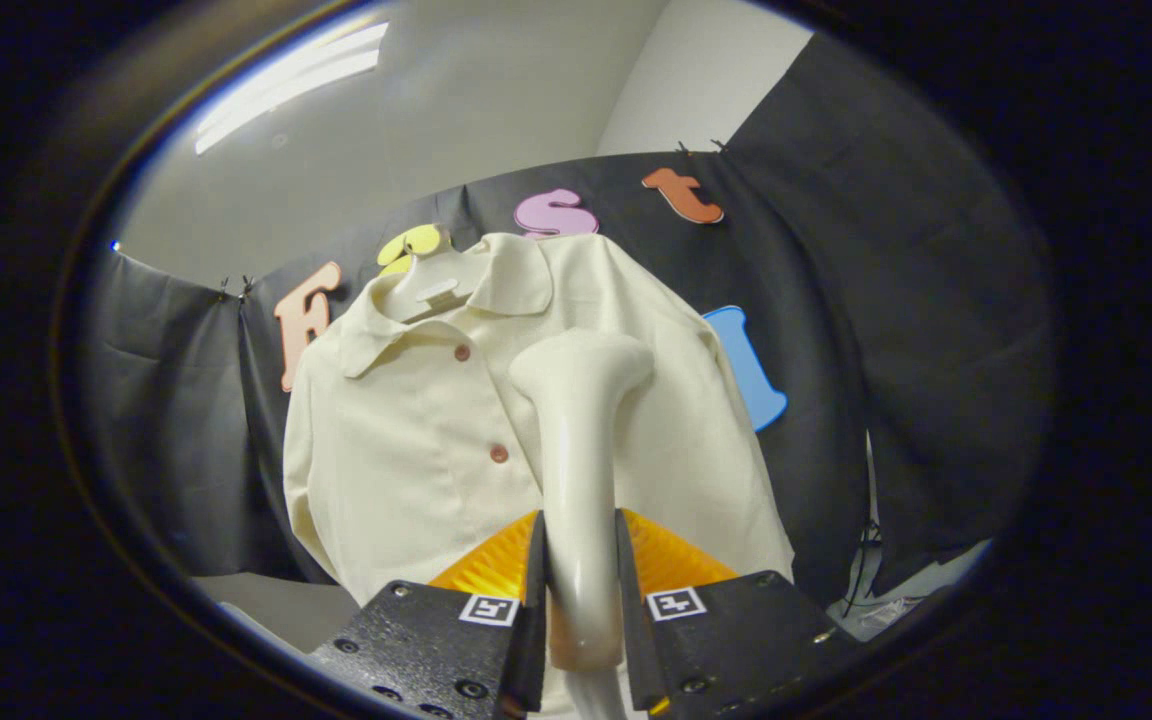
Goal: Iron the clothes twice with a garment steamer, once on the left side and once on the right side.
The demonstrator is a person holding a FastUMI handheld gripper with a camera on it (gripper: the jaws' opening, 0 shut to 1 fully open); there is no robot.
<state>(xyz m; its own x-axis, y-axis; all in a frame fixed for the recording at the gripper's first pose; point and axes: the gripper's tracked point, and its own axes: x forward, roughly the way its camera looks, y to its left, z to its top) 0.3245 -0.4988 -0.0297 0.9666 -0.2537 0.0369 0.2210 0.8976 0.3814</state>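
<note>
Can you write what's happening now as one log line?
hand-held gripper: shut on steamer | steamer head: beside shirt buttons | shirt: on hanger

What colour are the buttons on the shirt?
The buttons on the cream shirt are reddish-brown, seen in the gripper view, beyond the gripper clamping the steamer.

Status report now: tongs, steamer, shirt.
Tongs shut on steamer handle. Steamer head up against the cream shirt, beside the button line. Shirt on its hanger before the black cloth. Nothing in the way.
</note>
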